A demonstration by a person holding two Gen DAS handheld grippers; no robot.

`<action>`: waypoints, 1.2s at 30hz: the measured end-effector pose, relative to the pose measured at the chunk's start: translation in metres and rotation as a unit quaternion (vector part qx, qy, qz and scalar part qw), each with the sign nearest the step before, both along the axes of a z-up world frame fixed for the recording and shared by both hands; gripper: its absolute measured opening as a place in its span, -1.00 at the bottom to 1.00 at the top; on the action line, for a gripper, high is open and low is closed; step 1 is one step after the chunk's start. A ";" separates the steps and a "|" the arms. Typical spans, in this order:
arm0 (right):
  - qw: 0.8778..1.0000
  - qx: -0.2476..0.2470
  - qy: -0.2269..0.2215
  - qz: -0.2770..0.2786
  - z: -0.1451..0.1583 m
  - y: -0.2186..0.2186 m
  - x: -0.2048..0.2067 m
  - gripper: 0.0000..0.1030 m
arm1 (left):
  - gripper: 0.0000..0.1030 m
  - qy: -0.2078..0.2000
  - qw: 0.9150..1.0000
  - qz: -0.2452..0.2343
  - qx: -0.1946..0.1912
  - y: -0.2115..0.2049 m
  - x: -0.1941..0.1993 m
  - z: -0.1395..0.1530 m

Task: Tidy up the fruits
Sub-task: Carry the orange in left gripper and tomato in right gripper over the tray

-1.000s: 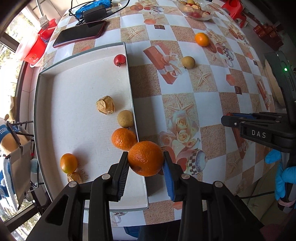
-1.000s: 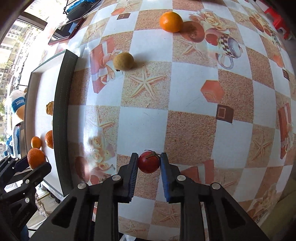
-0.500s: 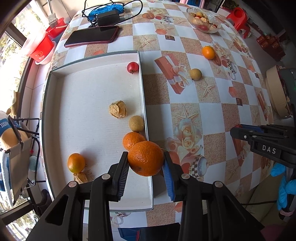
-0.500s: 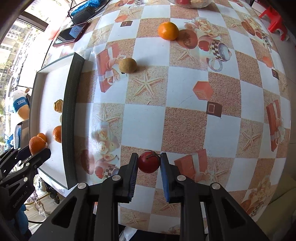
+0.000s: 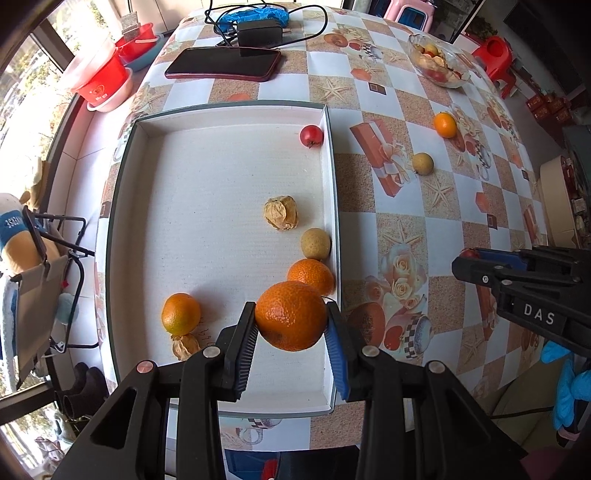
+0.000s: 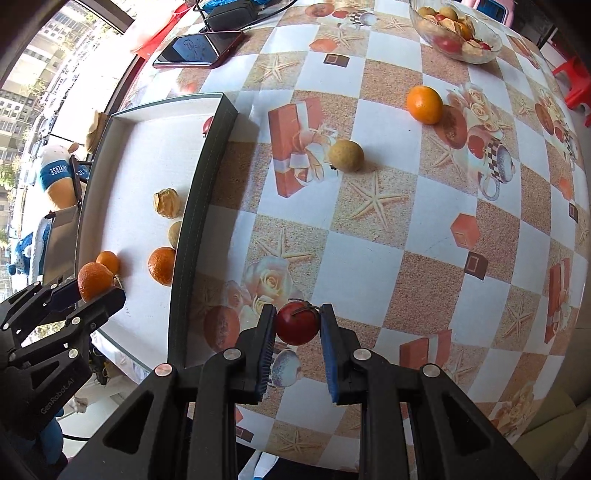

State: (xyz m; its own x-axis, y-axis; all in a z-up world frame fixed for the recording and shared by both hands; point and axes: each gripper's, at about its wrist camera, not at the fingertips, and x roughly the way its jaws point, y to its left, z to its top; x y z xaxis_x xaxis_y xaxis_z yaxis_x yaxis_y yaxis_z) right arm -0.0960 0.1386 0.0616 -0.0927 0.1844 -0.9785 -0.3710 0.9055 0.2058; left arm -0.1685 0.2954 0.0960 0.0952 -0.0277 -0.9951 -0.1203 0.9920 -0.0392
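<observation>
My left gripper (image 5: 291, 317) is shut on a large orange (image 5: 291, 314) and holds it above the near right part of the white tray (image 5: 328, 122). Inside the tray lie another orange (image 5: 312, 275), a smaller orange (image 5: 181, 312), a yellow-brown round fruit (image 5: 315, 243), two papery husk fruits (image 5: 280, 213) and a small red fruit (image 5: 311, 135). My right gripper (image 6: 297, 323) is shut on a small red tomato (image 6: 297, 323), lifted over the patterned tablecloth to the right of the tray (image 6: 199, 206). An orange (image 6: 424, 104) and a yellow-brown fruit (image 6: 345, 156) lie loose on the cloth.
A glass bowl of fruit (image 5: 439, 64) stands at the far right of the table. A dark phone (image 5: 223, 63), a charger with cables (image 5: 258, 31) lie beyond the tray. Red basins (image 5: 99, 77) sit past the table's left edge. A blue-gloved hand (image 5: 569, 384) shows at right.
Both grippers have risen with their fruit still held, so more of the table shows. The left one has shifted from the tray's right wall to over the tray's inside.
</observation>
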 end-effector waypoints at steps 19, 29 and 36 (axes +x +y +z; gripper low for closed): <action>0.998 0.009 -0.005 0.056 0.007 0.052 -0.008 -0.51 | -0.24 -0.002 0.999 0.038 -0.006 0.035 -0.013 -0.001; 0.997 0.015 -0.007 0.071 0.011 0.072 -0.008 -0.51 | -0.24 0.000 0.999 0.047 -0.007 0.046 -0.015 -0.003; 0.997 0.020 -0.007 0.074 0.014 0.081 -0.006 -0.51 | -0.24 0.001 0.999 0.051 -0.006 0.052 -0.013 -0.005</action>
